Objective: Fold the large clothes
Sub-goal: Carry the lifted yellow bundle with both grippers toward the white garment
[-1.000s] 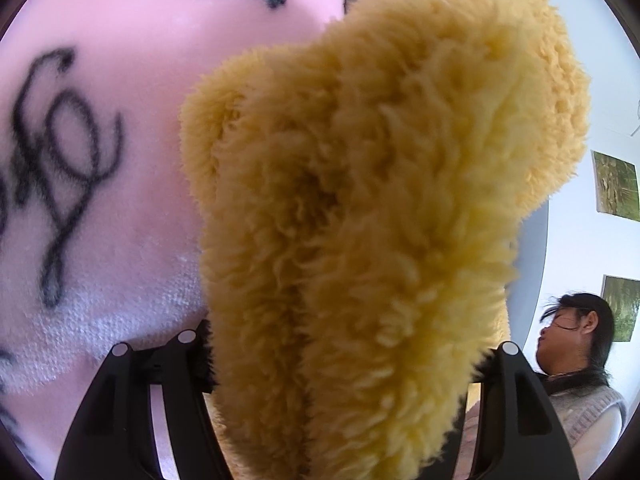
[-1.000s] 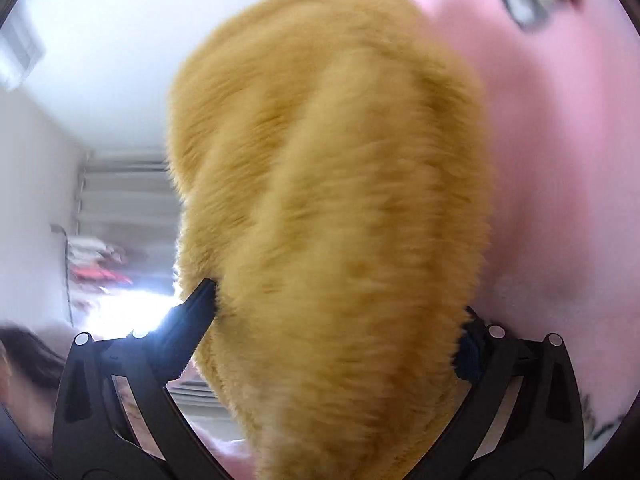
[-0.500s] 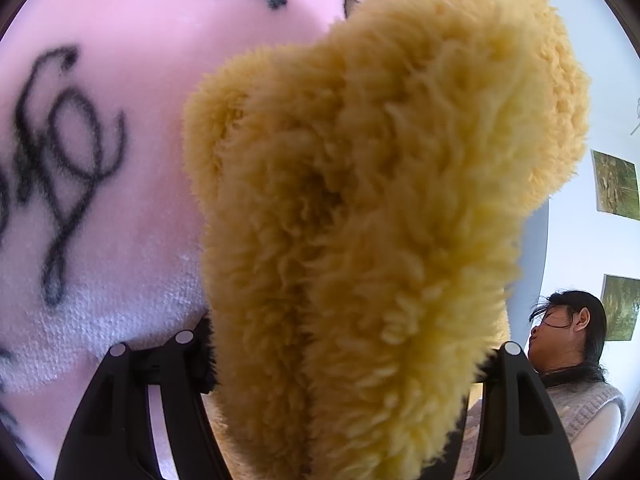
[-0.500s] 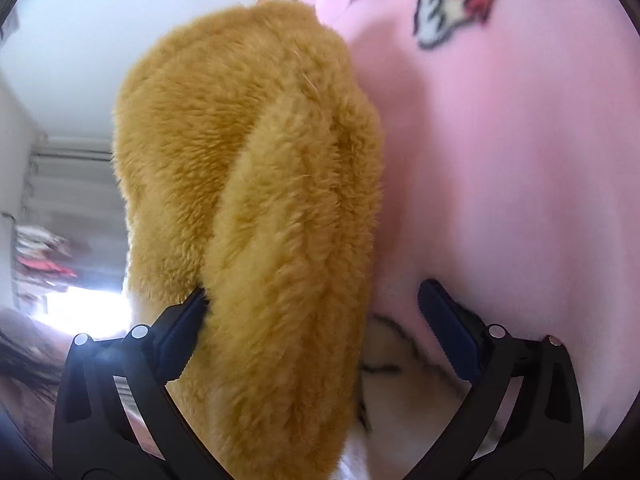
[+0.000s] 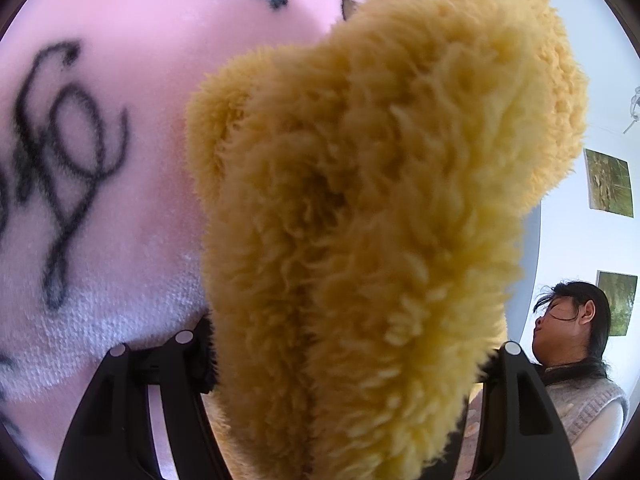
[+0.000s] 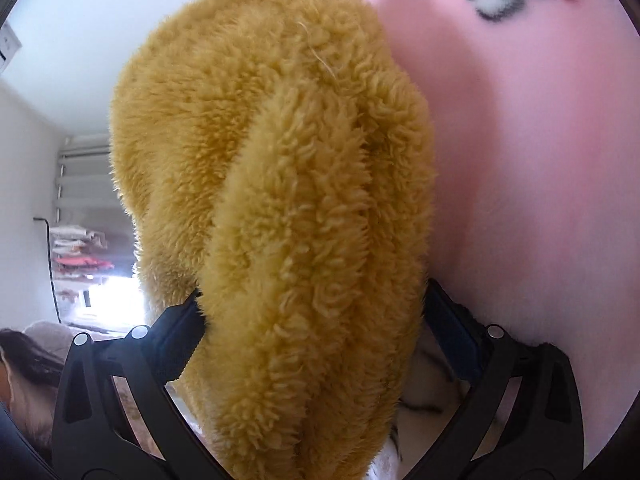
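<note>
Thick yellow fleece garment [image 5: 360, 240]: a bunched fold is pinched in the left gripper [image 5: 348, 364] and in the right gripper [image 6: 312, 320]; since a second ago both ends have been lowered, so laying down is judged underway; behind it, pink printed blanket [image 5: 120, 160]; beside it, a bystander [image 5: 576, 344]; forward view is blocked.

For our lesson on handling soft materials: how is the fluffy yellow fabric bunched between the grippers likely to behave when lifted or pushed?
The yellow fleece is probably floppy: it bulges in soft rounded folds over the left hand-held gripper. It likely compresses easily, since a thick wad sits between the right hand-held gripper's fingers. Its shaggy pile probably grips rather than slips.
</note>
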### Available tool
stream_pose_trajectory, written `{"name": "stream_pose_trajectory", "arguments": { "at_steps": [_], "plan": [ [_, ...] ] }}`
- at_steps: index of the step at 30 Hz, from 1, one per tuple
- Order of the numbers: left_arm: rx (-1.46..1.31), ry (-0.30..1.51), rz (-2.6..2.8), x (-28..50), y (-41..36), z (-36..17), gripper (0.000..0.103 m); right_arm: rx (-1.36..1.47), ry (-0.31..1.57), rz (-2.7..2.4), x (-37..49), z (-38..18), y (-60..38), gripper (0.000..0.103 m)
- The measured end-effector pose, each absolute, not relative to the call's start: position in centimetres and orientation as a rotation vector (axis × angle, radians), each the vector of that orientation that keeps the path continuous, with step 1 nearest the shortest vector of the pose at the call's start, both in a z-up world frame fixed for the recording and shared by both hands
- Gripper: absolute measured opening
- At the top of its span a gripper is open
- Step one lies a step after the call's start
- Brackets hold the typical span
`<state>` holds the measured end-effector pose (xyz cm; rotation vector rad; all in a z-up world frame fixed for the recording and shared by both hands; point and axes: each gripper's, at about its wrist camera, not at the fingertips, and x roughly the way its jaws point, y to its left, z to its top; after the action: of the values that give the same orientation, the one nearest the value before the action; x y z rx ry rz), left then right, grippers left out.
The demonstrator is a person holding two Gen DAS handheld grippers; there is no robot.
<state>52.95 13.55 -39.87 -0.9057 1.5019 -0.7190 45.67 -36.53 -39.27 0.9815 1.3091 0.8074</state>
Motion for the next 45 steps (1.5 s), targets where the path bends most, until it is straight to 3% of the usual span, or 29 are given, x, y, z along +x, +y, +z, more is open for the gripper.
{"name": "stream_pose_trajectory", "arguments": {
  "at_steps": [6, 8, 10, 13, 19, 25, 36, 45],
  "plan": [
    [-0.927, 1.486, -0.729, 52.7, 13.5, -40.7, 0.067, 0.978, 1.278, 0.907, 46.7, -38.7, -32.6, 0.095],
    [-0.927, 1.489, -0.736, 52.8, 13.5, -40.9, 0.067, 0.924, 1.263, 0.895, 46.6, -38.1, -32.1, 0.087],
    [-0.922, 1.501, -0.741, 53.1, 13.3, -41.2, 0.067, 0.927, 1.25, 0.868, 46.3, -37.8, -32.2, 0.063],
    [-0.916, 1.501, -0.746, 53.4, 12.8, -41.5, 0.066, 0.903, 1.257, 0.833, 45.4, -37.2, -32.5, 0.05],
    [-0.91, 1.405, -0.776, 53.6, 11.8, -40.6, 0.048, 0.769, 1.189, 0.739, 42.9, -32.7, -31.3, 0.037],
    [-0.923, 1.208, -0.86, 52.4, 11.2, -36.0, 0.04, 0.604, 1.079, 0.685, 39.8, -25.8, -28.8, 0.032],
    [-1.006, 0.999, -0.849, 48.7, 14.5, -30.1, 0.039, 0.431, 0.988, 0.772, 40.2, -15.3, -20.6, 0.03],
    [-1.022, 0.72, -0.694, 38.6, 22.1, -19.6, 0.039, 0.262, 0.89, 1.013, 39.1, -4.0, -12.3, 0.03]
  ]
}}
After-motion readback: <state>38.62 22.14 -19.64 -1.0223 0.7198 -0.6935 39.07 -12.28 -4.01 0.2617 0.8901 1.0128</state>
